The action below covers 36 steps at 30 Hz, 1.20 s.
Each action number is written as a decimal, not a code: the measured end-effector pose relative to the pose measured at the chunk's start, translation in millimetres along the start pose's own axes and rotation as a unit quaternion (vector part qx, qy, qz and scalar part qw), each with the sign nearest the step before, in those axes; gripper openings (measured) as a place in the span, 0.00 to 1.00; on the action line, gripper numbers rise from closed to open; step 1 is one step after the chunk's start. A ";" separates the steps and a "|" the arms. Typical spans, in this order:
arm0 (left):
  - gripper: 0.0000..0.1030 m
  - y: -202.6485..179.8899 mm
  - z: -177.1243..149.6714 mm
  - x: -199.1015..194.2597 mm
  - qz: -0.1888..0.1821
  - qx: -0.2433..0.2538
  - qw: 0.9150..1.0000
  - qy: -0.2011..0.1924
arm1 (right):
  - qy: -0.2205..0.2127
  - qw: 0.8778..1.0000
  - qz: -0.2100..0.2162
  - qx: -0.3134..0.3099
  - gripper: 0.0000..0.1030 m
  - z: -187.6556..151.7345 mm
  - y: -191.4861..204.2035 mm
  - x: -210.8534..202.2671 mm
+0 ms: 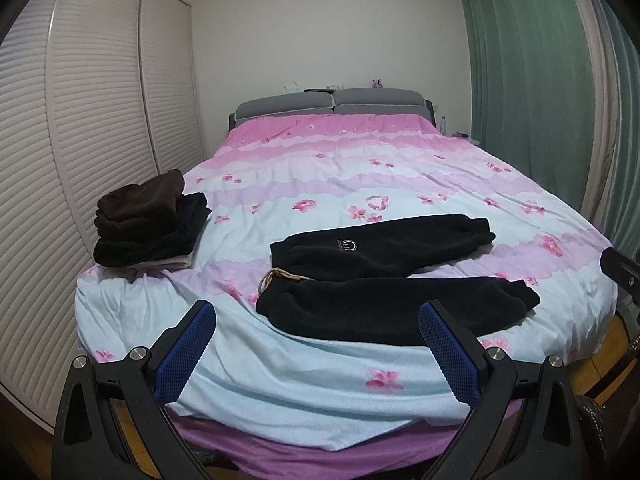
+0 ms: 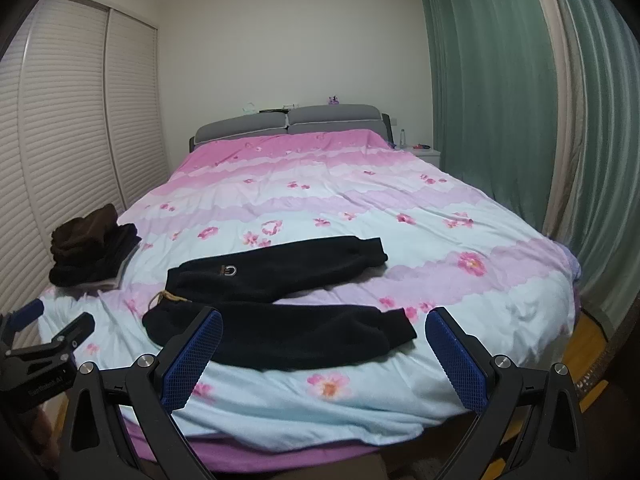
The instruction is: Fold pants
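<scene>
Black fleece pants [image 1: 384, 276] lie spread flat on the bed, waist to the left with a tan drawstring [image 1: 280, 276], both legs pointing right and slightly apart. They also show in the right wrist view [image 2: 280, 300]. My left gripper [image 1: 318, 312] is open and empty, held above the bed's near edge just before the near leg. My right gripper [image 2: 324, 320] is open and empty, over the near leg's cuff end. The left gripper also shows at the left edge of the right wrist view [image 2: 52, 324].
A stack of folded dark clothes [image 1: 148, 224] sits at the bed's left edge. The bed has a pink and pale-blue floral cover [image 1: 360, 176] and grey headboard [image 1: 332, 104]. Louvred wardrobe doors [image 1: 80, 120] stand left, green curtains [image 1: 532, 80] right.
</scene>
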<state>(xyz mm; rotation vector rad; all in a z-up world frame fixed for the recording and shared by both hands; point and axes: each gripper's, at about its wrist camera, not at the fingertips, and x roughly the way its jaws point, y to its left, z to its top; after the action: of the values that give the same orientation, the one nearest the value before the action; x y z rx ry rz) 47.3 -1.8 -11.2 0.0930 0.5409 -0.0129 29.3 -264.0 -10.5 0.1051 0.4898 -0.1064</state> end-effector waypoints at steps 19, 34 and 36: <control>1.00 -46.5 89.4 143.4 -0.045 0.050 0.998 0.008 | 0.030 0.999 -0.016 0.008 1.00 88.1 -28.8 150.5; 1.00 -120.3 135.0 302.6 -0.098 0.073 0.990 0.069 | 0.125 0.991 -0.004 -0.053 0.99 128.0 -63.8 330.3; 0.95 -137.3 132.8 323.3 -0.108 0.083 0.987 0.079 | 0.160 0.984 0.029 -0.078 0.98 123.8 -64.7 361.4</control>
<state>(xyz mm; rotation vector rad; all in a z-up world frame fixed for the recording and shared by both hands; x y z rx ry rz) 387.6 -146.7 -76.0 0.1996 0.7070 -0.2641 395.5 -371.3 -78.1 -0.0192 0.8134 0.0074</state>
